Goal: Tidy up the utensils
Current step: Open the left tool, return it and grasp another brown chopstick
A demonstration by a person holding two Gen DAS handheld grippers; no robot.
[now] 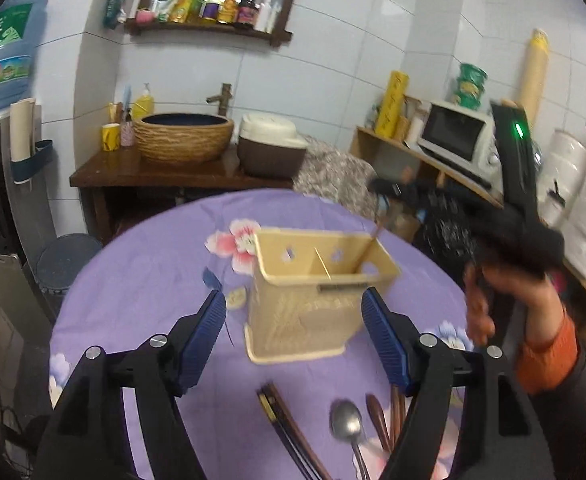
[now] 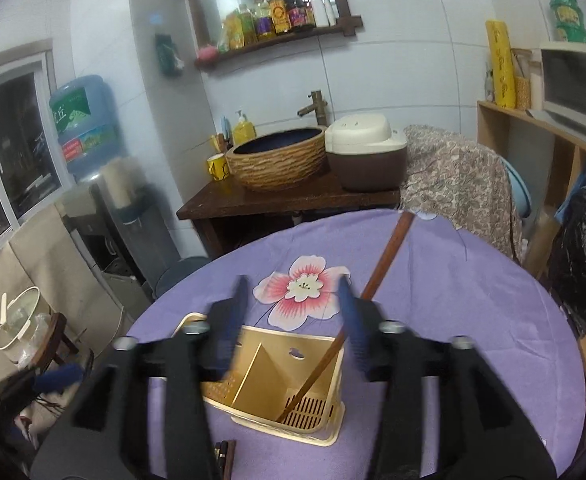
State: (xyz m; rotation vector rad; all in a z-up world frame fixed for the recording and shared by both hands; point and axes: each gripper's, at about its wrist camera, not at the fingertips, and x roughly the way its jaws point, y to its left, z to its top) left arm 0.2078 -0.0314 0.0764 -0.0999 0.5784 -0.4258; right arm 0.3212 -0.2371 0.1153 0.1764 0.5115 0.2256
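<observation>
1. Left wrist view: left gripper (image 1: 293,336) gapes empty before the cream plastic two-compartment utensil holder (image 1: 313,300) on the purple floral tablecloth (image 1: 141,280).
2. Right gripper (image 2: 293,320) released; brown wooden utensil (image 2: 377,276) leans in the holder's right compartment.
3. Next, likely: grasp the steel spoon (image 1: 347,424) or dark chopsticks (image 1: 281,416) lying loose in front.

The left gripper (image 1: 294,326) hovers with jaws apart over a purple flowered tablecloth (image 1: 153,280), the cream utensil holder (image 1: 317,304) just beyond its fingertips. One brown stick (image 1: 367,250) leans in the holder's right compartment. Dark chopsticks (image 1: 281,428), a metal spoon (image 1: 347,426) and wooden spoons (image 1: 385,420) lie nearer
</observation>
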